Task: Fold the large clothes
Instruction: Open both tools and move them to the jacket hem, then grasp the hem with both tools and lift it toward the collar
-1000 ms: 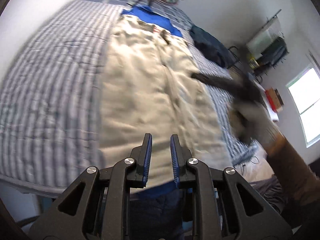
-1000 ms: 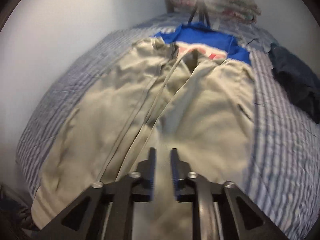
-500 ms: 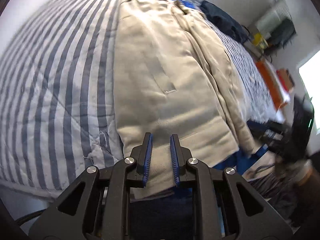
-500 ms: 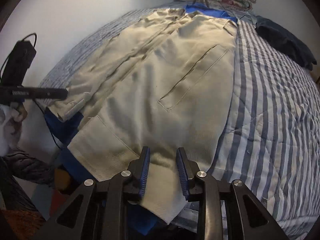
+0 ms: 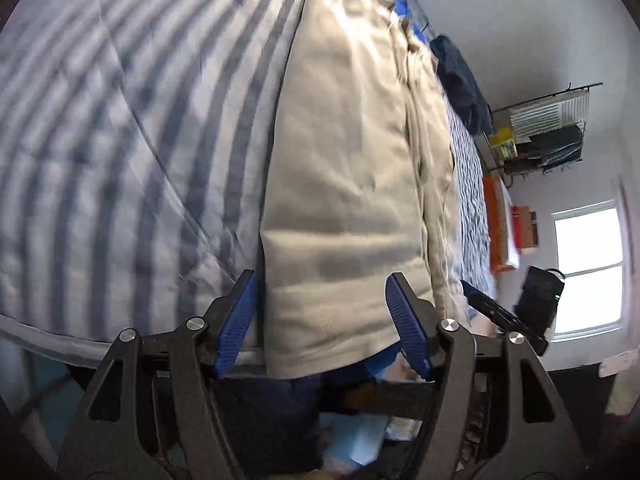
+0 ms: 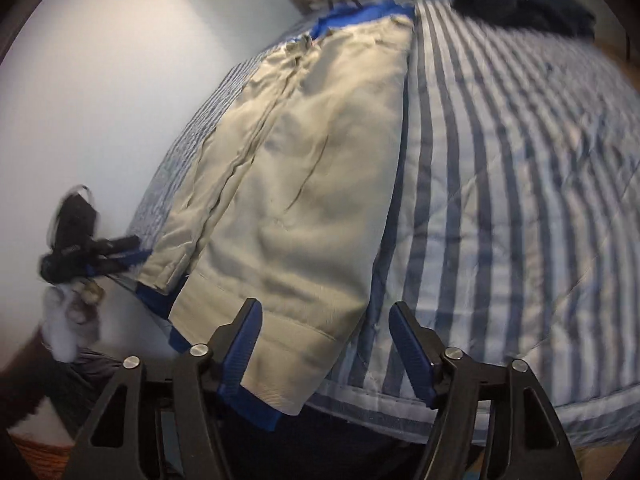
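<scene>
A large beige jacket with blue lining (image 5: 352, 168) lies flat along the striped bed; it also shows in the right wrist view (image 6: 312, 208). My left gripper (image 5: 326, 322) is open, its blue pads either side of the jacket's left hem corner at the bed's edge. My right gripper (image 6: 326, 346) is open, its pads either side of the right hem corner. Each gripper shows in the other's view: the right one (image 5: 504, 316), the left one (image 6: 92, 252). Neither holds cloth.
The blue-and-white striped bedspread (image 5: 120, 152) covers the bed (image 6: 500, 184). A dark garment (image 5: 460, 84) lies at the far side, also in the right wrist view (image 6: 520, 4). A wire shelf rack (image 5: 544, 128), an orange box (image 5: 494, 224) and a window (image 5: 588, 268) stand to the right.
Both grippers have dropped low to the jacket's bottom hem at the bed's edge and have opened wide from nearly closed.
</scene>
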